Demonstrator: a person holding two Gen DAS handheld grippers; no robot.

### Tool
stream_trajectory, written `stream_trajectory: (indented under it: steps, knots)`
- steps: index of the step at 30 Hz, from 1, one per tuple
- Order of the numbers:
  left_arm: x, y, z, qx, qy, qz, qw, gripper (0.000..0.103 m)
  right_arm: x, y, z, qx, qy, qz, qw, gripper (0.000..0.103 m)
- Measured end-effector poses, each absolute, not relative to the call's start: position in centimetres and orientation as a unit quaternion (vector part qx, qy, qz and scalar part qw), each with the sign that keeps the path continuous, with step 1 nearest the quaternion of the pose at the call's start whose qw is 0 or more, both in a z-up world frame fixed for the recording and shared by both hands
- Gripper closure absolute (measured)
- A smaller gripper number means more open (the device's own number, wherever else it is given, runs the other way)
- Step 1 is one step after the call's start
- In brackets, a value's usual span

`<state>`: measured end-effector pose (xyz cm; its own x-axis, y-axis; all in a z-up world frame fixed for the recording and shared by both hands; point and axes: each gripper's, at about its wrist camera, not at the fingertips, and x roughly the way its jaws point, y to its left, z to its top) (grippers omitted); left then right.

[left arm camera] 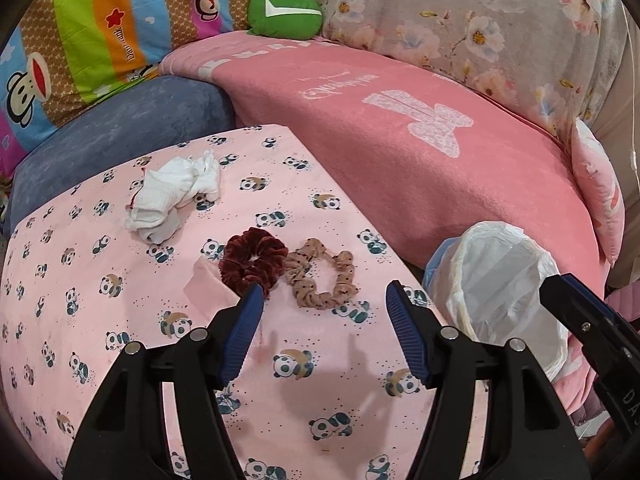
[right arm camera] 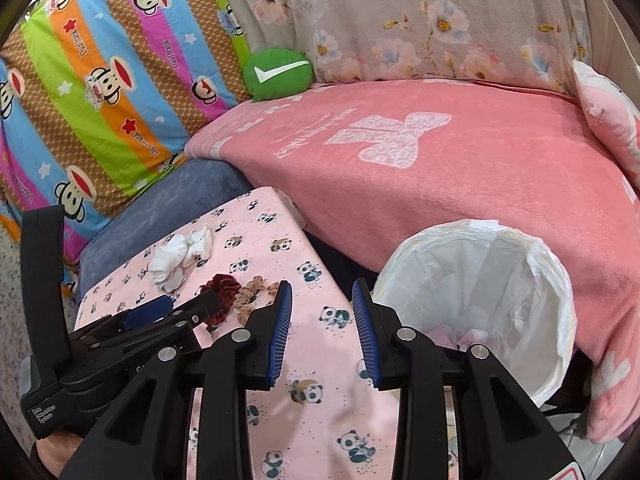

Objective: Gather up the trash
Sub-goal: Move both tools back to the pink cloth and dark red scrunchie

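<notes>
Left-wrist and right-wrist views. My left gripper [left arm camera: 325, 312] hangs spread wide above the near half of the panda-print cloth [left arm camera: 80, 320], nothing between its pads. My right gripper [right arm camera: 322, 320] stands narrowly parted and empty over the cloth's right edge, just beside the bin's rim. The task's thing, a crumpled white tissue [left arm camera: 174, 194], lies near the cloth's far left corner, untouched by either claw. Nearer the middle of the cloth, a maroon scrunchie [left arm camera: 253, 258] touches a tan dotted scrunchie [left arm camera: 322, 274]; a pale pink scrap [left arm camera: 208, 284] lies against the maroon one's left side. The white-lined trash bin [right arm camera: 480, 300] stands off the cloth's right edge, in front of the pink blanket [left arm camera: 440, 152].
</notes>
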<state>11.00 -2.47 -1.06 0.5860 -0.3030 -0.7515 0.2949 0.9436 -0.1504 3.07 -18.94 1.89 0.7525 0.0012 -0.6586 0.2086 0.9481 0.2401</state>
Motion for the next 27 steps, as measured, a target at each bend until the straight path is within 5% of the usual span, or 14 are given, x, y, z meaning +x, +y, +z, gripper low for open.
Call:
stream_trajectory:
  steps: [20, 23, 27]
  knots:
    - [15.2, 3.5, -8.4, -0.031, 0.493, -0.117, 0.862, 0.036, 9.0, -13.6, -2.2, 0.135, 0.398, -0.014, 0.907, 0.07]
    - [15.5, 3.7, -9.0, -0.034, 0.499, -0.129, 0.856, 0.049, 10.0, -12.8, -2.9, 0.133, 0.405, -0.007, 0.904, 0.07]
    - [15.8, 4.2, -9.4, -0.038, 0.504, -0.142, 0.851, 0.084, 11.1, -12.0, -3.7, 0.135, 0.416, 0.001, 0.899, 0.07]
